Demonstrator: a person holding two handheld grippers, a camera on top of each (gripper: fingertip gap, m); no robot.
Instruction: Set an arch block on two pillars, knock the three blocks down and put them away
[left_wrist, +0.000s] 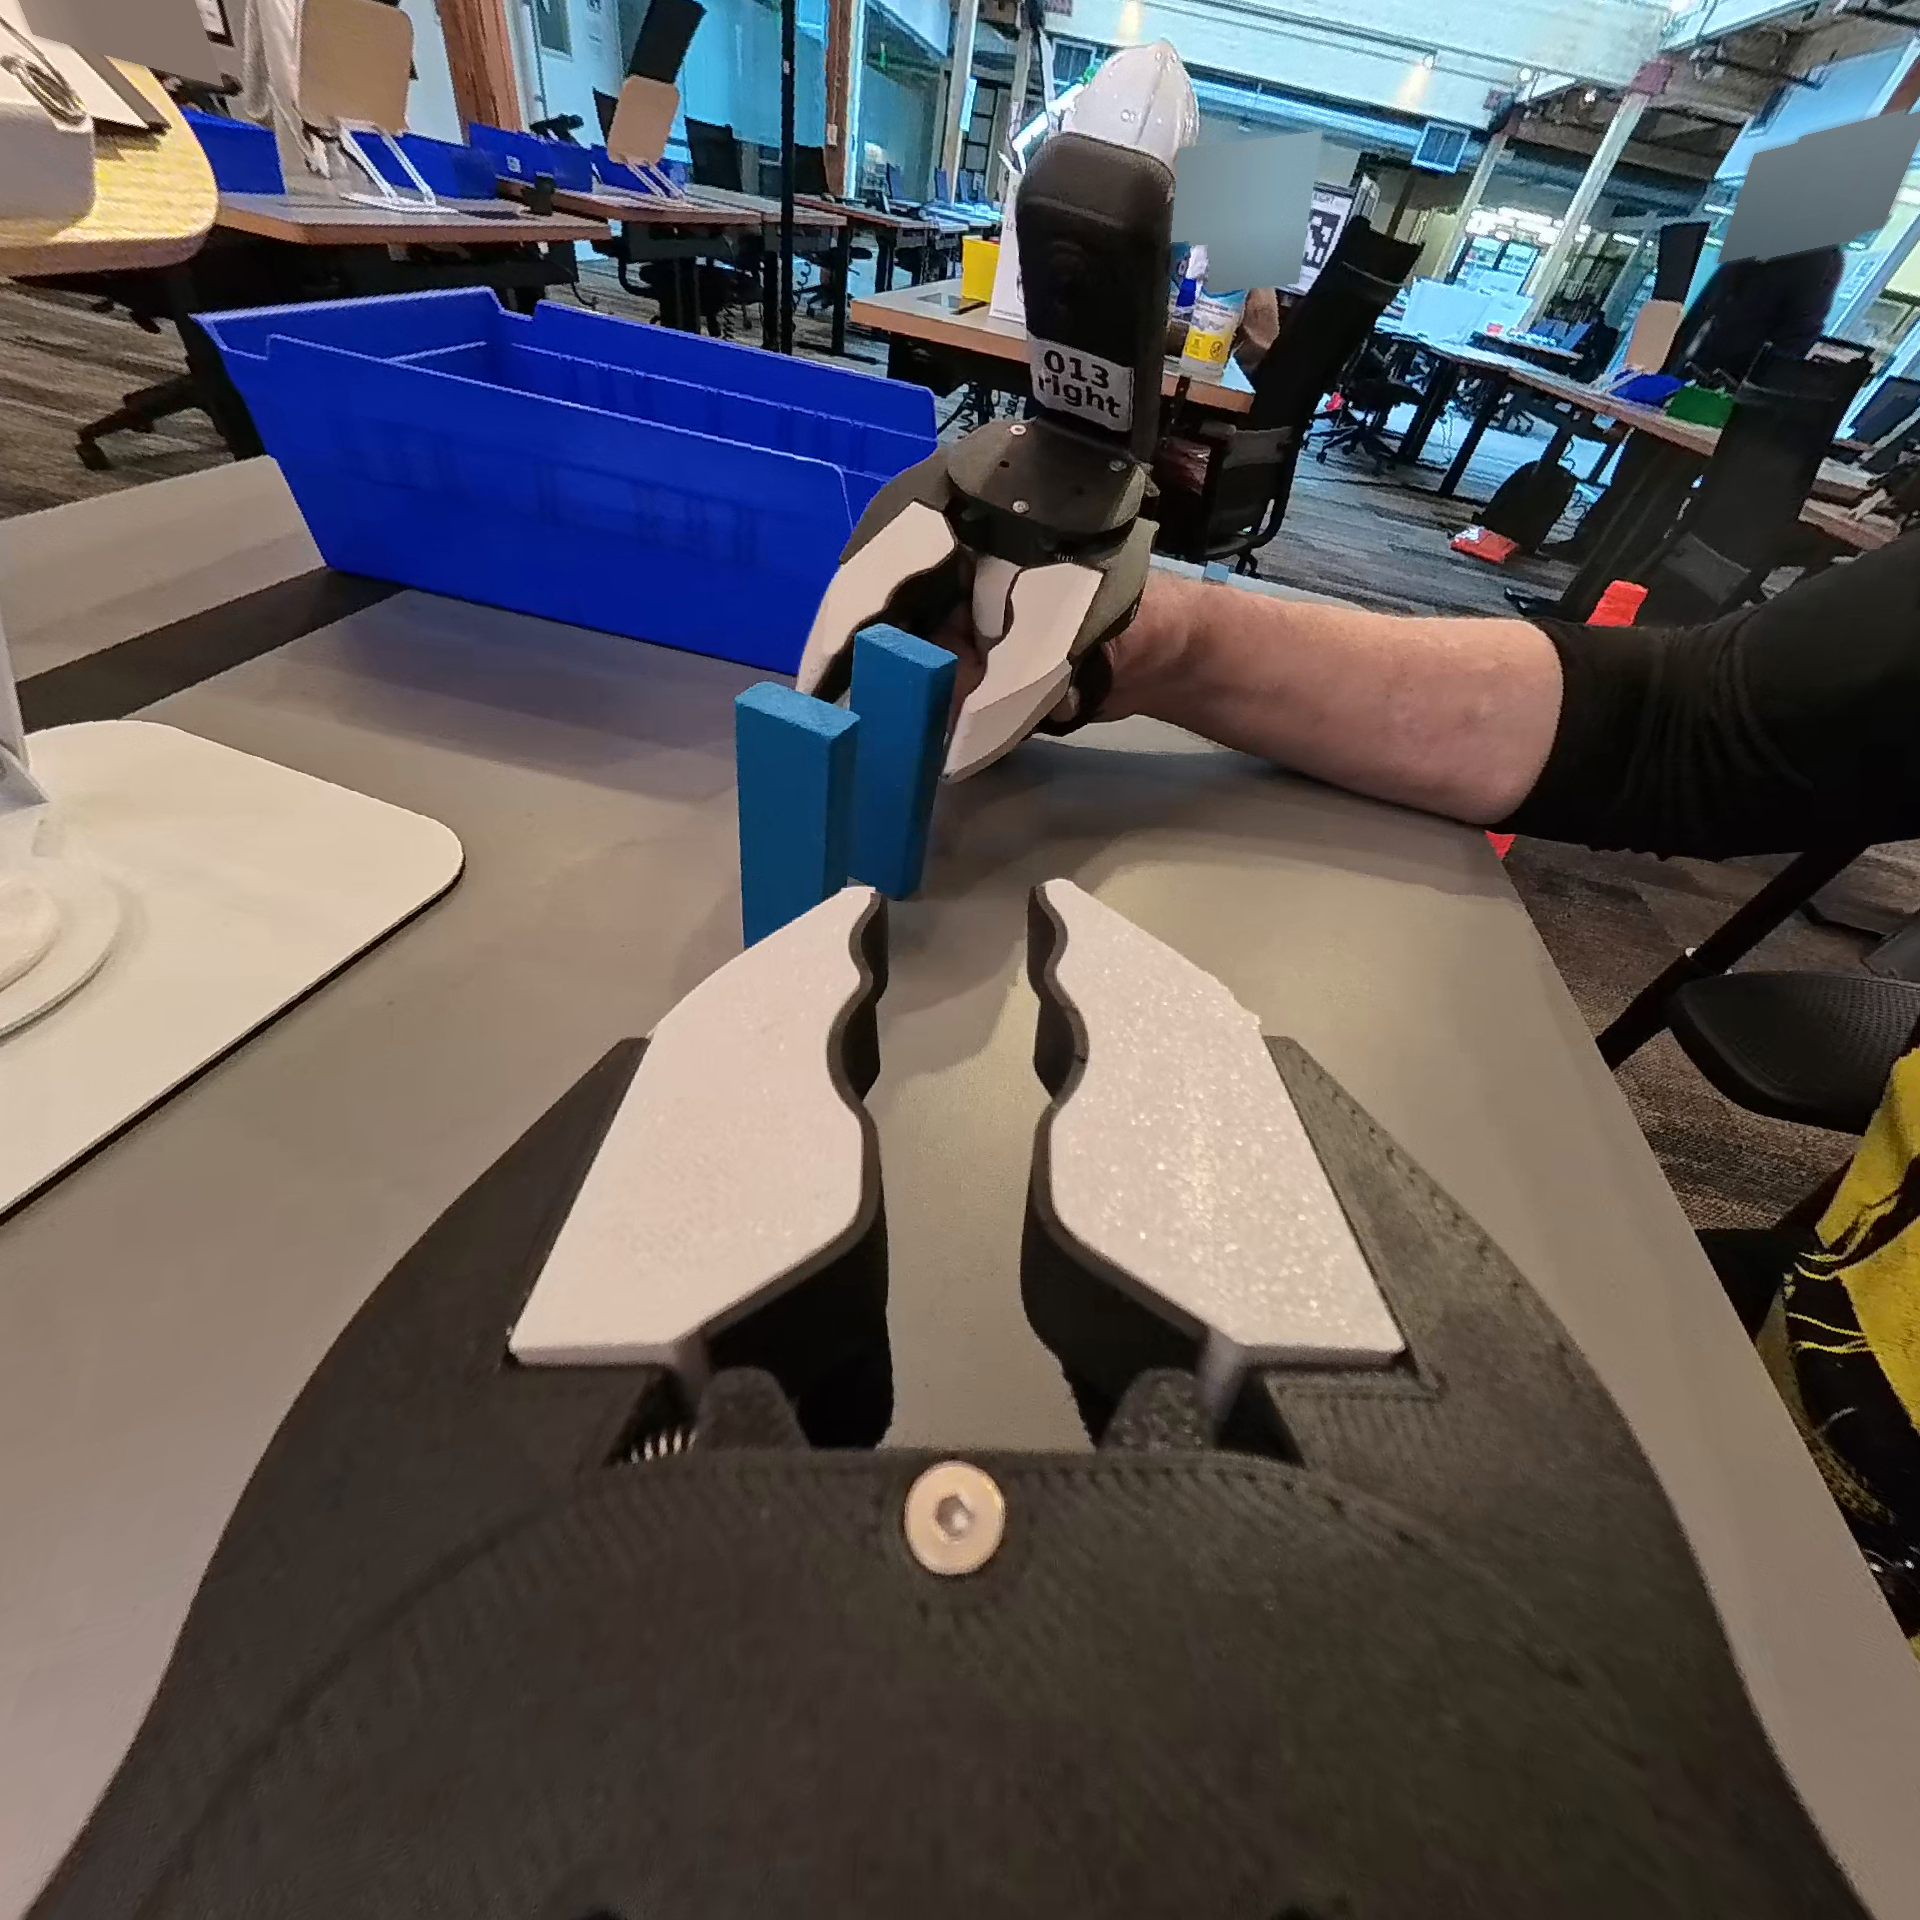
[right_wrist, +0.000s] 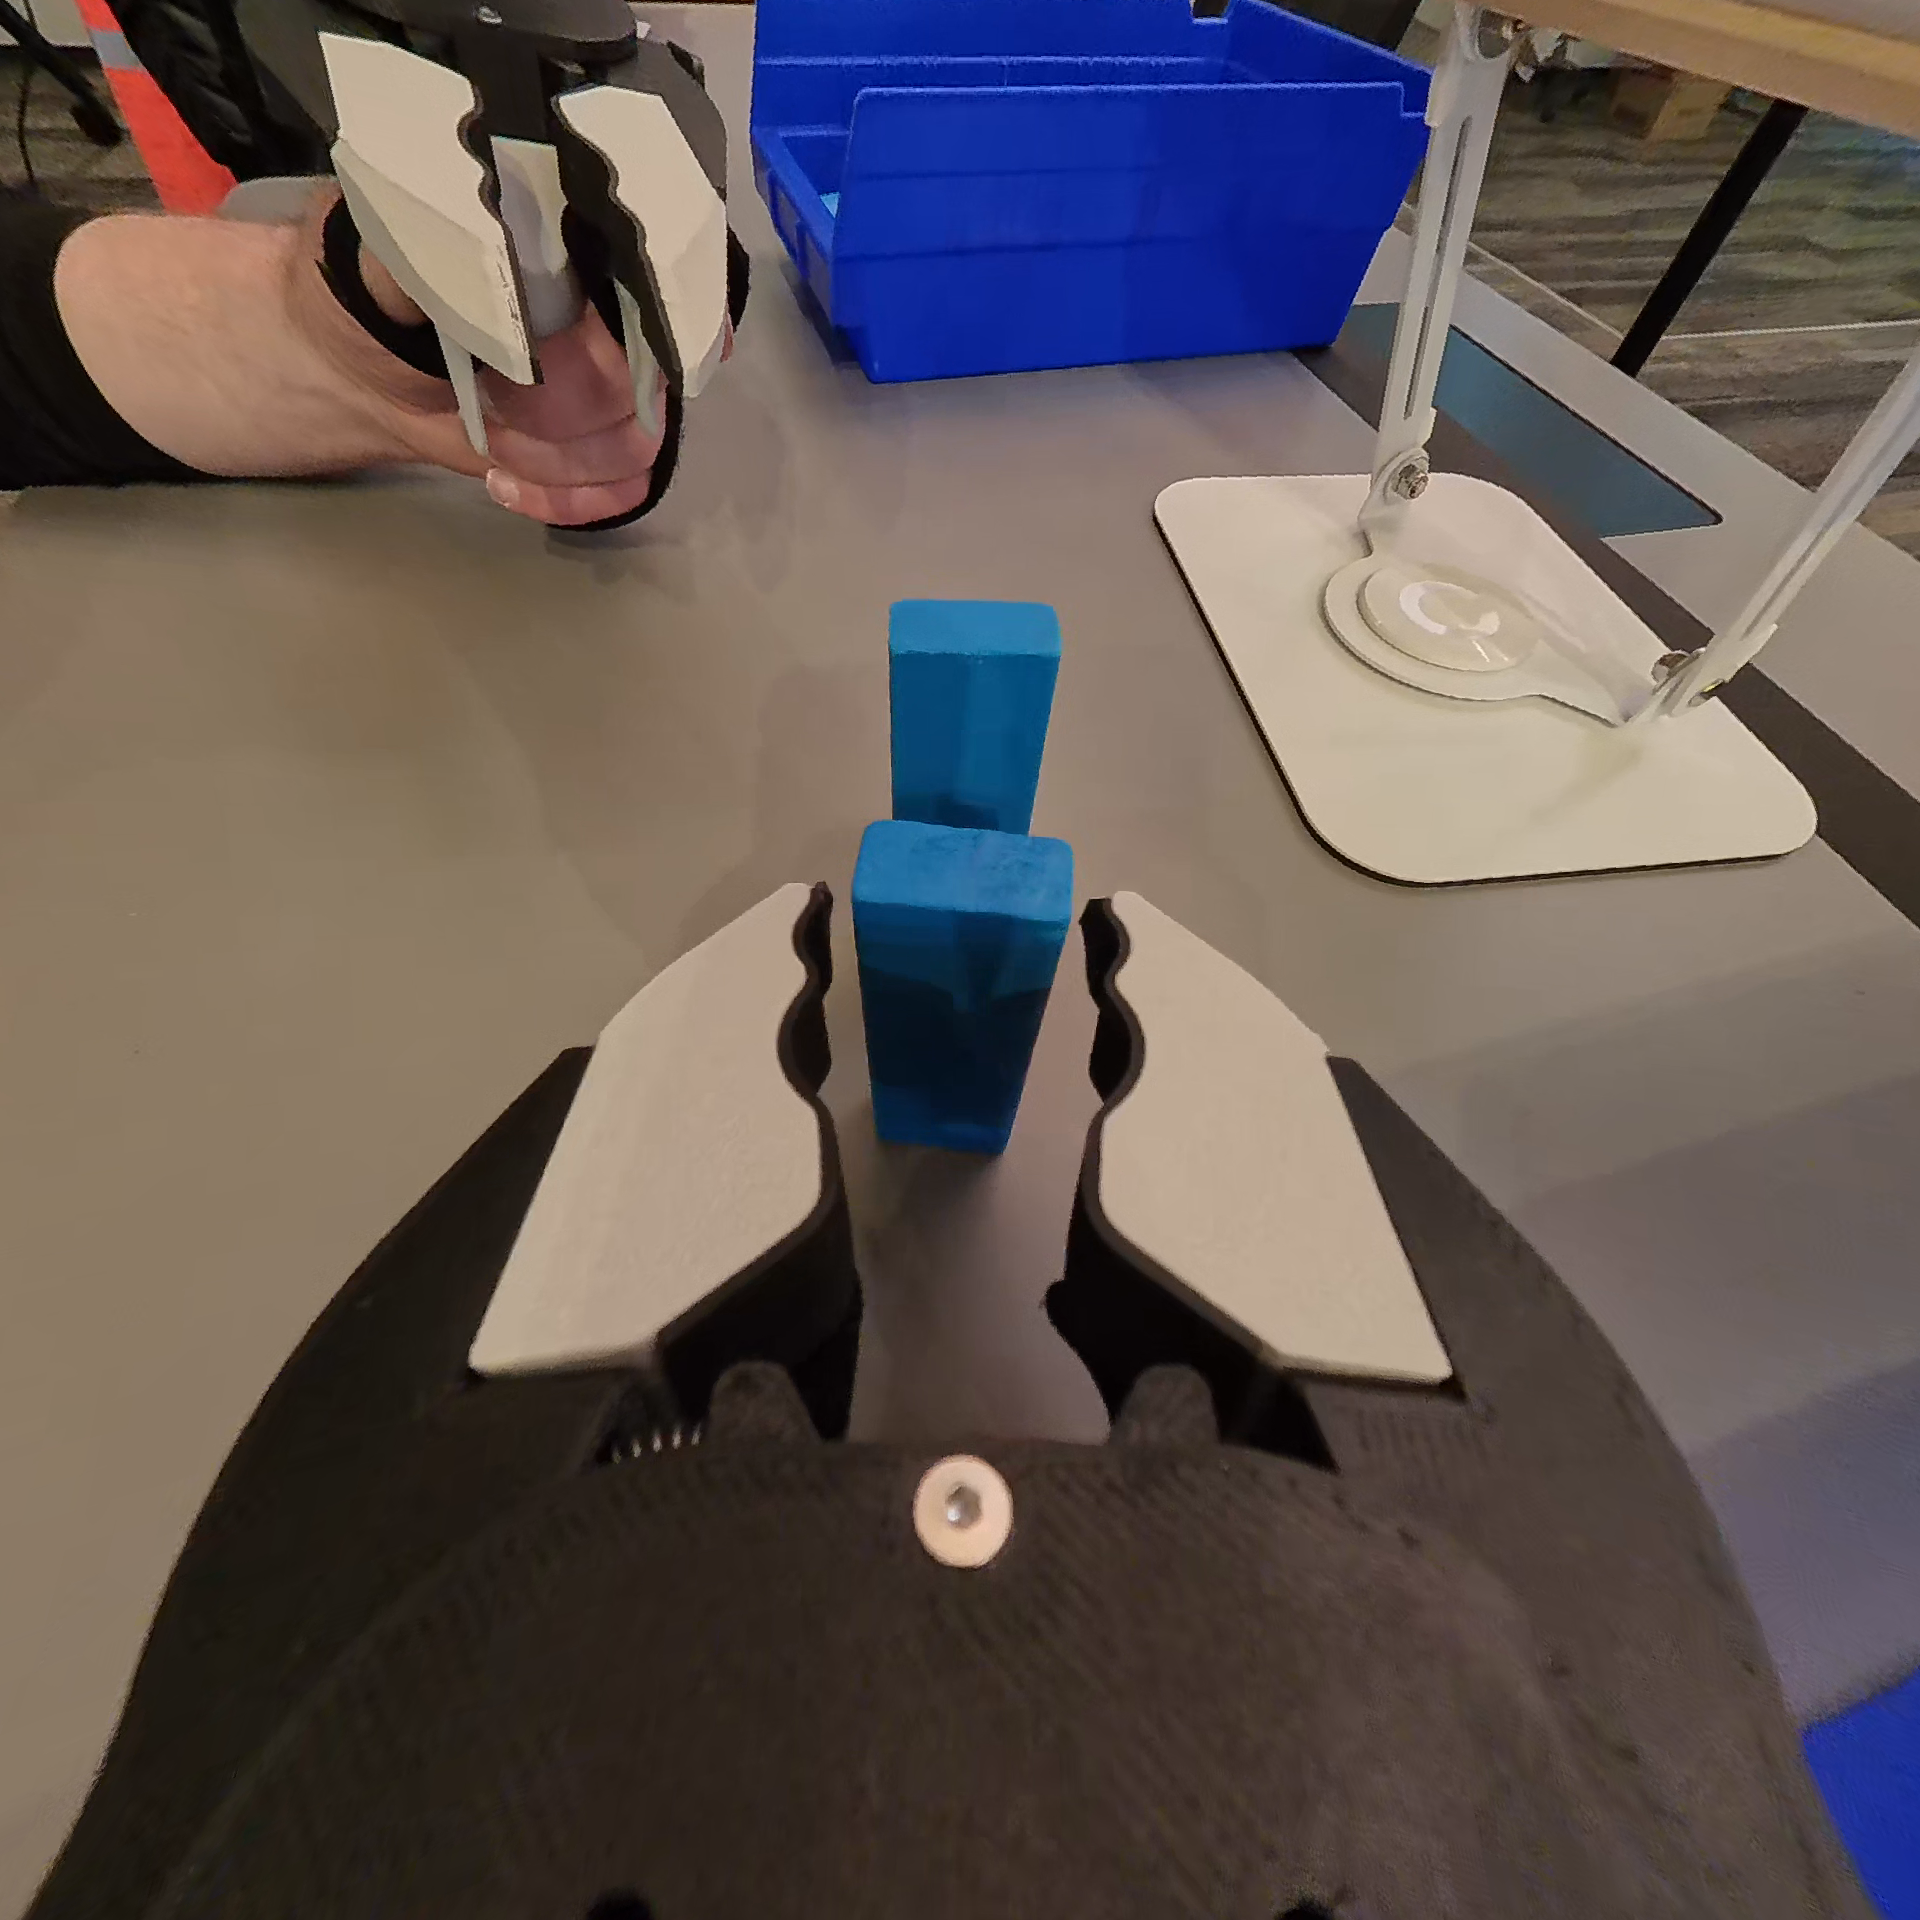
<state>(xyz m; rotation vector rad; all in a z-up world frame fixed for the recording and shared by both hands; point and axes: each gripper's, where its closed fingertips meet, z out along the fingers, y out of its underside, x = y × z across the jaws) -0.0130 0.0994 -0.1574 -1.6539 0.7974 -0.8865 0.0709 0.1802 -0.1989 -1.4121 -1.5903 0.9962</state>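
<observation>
Two blue pillar blocks stand upright, close together, on the grey table (left_wrist: 1226, 935). In the right wrist view the near pillar (right_wrist: 961, 997) stands between the fingers of my right gripper (right_wrist: 958, 912), with a gap on each side, and the far pillar (right_wrist: 971, 717) stands just behind it. My right gripper is open. In the left wrist view the same gripper (left_wrist: 894, 727) straddles the farther pillar (left_wrist: 902, 769). The other pillar (left_wrist: 795, 821) stands just left of my left gripper (left_wrist: 956, 902), which is open and empty. No arch block is in view.
A blue bin (left_wrist: 561, 488) stands at the table's far side and also shows in the right wrist view (right_wrist: 1081, 208). A white stand base (right_wrist: 1486, 675) with thin legs sits to one side. A person's forearm (left_wrist: 1351, 707) rests on the table. About 12 cm separates my left fingertips from my right.
</observation>
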